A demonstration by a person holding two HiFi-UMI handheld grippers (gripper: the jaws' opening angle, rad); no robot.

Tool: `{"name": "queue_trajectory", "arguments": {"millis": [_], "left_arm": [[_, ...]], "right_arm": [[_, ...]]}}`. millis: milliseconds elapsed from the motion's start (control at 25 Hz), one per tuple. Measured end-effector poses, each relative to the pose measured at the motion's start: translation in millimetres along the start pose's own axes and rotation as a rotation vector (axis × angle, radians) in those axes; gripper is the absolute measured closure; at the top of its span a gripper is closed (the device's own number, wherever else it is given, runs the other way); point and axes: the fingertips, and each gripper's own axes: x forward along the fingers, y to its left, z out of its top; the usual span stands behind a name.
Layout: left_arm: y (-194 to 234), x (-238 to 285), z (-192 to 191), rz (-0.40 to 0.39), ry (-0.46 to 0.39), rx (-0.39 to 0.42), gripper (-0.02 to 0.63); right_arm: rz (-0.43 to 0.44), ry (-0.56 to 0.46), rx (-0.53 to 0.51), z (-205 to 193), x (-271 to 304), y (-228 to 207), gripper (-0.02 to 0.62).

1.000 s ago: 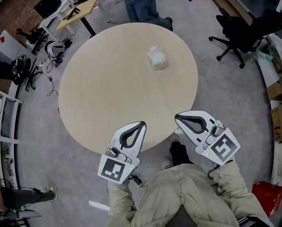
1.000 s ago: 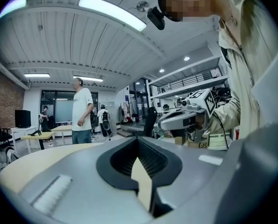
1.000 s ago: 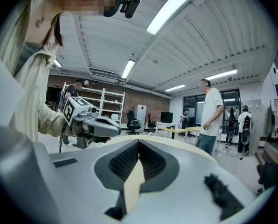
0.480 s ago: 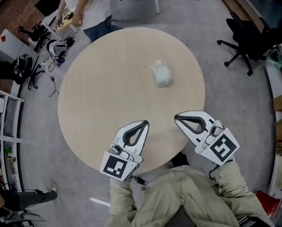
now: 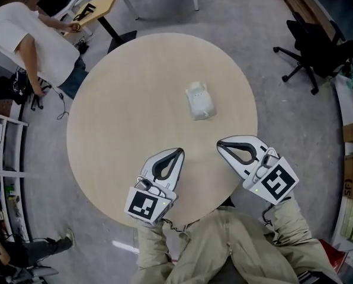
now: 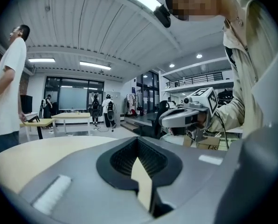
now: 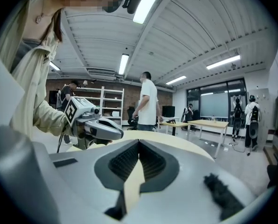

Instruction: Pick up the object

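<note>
Nothing of the pick-up is done yet. The white object (image 5: pixel 200 100) lies flat on the round desk (image 5: pixel 120 114), a little off the desk's centre toward 2 o'clock, with bare wood all round it and nothing touching it.

Your left gripper (image 5: pixel 177 152) hangs over the desk's near rim at about 6 o'clock. Its fingers are pressed together at the tips with nothing between them, which the left gripper view confirms: only the empty hollow behind the meeting tips. From there the object sits at about 1 o'clock, well apart.

Your right gripper (image 5: pixel 220 144) hovers at the rim near 5 o'clock. Its fingers are likewise pressed together and empty, and the object is off at 11 o'clock from its tips, also well apart. In each gripper view the object itself does not show; you see the other gripper and the room beyond.

So everything is left, as I judge it: carry one gripper across to the object, spread its fingers, settle them on either side, pinch and lift. The right gripper looks slightly nearer. A person in a white shirt (image 5: pixel 31 40) stands beyond the desk at 10 o'clock, clear of your path.
</note>
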Motion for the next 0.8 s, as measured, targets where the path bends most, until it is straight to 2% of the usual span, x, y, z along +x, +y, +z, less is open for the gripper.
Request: {"name": "queue_trajectory", "arguments": {"millis": [160,360,720,800], "left_arm": [[17.7,10.1,-11.1,-0.007,0.026,-0.032,0.601],[37.4,25.4,-26.7,-0.04,0.023,-0.019,0.6],[72.1,60.1,-56.9,-0.029,0.119,-0.147,0.6],[77.9,71.0,-61.9,-0.048,0.133,-0.193,0.575]], "right_arm": [[-0.011,0.032,0.019,-9.4,11.7,-8.0,0.592],[-0.018,0.054,0.041,-20.2,24.0,-12.9,0.592],[-0.015,0.091,0.07,-45.0,48.1,-21.7,0.592],[-0.012,0.099,0.079,-51.5,52.8,-23.1,0.592]]}}
